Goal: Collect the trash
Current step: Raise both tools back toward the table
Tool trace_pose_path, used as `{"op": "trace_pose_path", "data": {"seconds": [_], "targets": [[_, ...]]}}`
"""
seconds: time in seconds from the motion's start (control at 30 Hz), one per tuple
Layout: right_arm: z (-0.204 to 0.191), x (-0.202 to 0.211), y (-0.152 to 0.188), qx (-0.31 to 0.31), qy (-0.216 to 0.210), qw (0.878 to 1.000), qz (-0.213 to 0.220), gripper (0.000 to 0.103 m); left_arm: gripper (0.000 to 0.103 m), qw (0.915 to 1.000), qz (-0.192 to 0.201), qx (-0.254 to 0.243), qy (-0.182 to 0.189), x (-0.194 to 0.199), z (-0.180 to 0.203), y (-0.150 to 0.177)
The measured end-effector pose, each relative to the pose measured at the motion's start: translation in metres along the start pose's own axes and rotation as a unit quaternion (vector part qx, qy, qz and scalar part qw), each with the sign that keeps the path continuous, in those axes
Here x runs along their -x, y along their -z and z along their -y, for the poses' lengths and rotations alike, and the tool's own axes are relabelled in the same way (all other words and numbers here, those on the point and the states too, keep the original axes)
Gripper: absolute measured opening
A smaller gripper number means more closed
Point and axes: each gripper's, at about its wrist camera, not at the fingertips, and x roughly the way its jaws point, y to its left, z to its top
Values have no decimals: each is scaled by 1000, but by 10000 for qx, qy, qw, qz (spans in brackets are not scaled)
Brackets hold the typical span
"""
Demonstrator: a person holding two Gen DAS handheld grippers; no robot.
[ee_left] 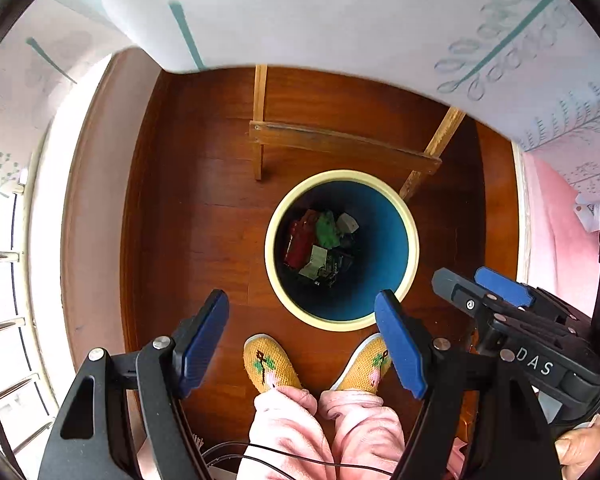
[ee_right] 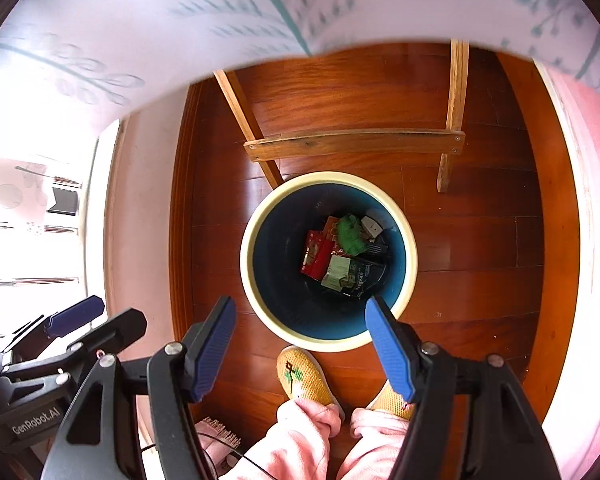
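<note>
A round bin with a cream rim [ee_left: 340, 174] and blue inside stands on the wooden floor, seen from straight above in both views. At its bottom lie a red wrapper [ee_right: 316, 256], a crumpled green bag [ee_right: 350, 234], a small white piece [ee_right: 372, 226] and a dark printed packet [ee_right: 352, 276]. My left gripper [ee_left: 300, 300] hangs over the bin's near edge, open, with nothing between its blue pads. My right gripper [ee_right: 300, 304] is beside it over the same edge, also open and empty. Each gripper shows in the other's view, the right gripper [ee_left: 496, 292] and the left gripper [ee_right: 80, 316].
A table with a pale leaf-print cloth [ee_left: 340, 12] overhangs the far side; its wooden legs and crossbar [ee_left: 340, 144] stand just behind the bin. The person's feet in yellow knitted slippers [ee_left: 270, 364] and pink trousers are close in front. Pink fabric [ee_left: 560, 240] lies to the right.
</note>
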Motion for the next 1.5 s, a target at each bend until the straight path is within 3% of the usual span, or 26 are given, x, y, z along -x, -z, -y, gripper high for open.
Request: {"op": "trace_pose_path", "data": {"seconds": [0.4,0.9,1.3,1.5], "targets": [[-27,93,8,-117,-117,9993,327,68,74,9994,304,-127,-64,104,1,-1],[-57,241,28,-299,37,9910,1305,67,74,9872,1162,-1089,-30,256,26,-5],[-54,318,9,-493,239,9740,2200,67,74,9768,1768,-1183,262,313,39,-46],[-41,339,-18,-440,404,9674,2463,67,74,9704,1934,-1442,138,318,60,-68]]}}
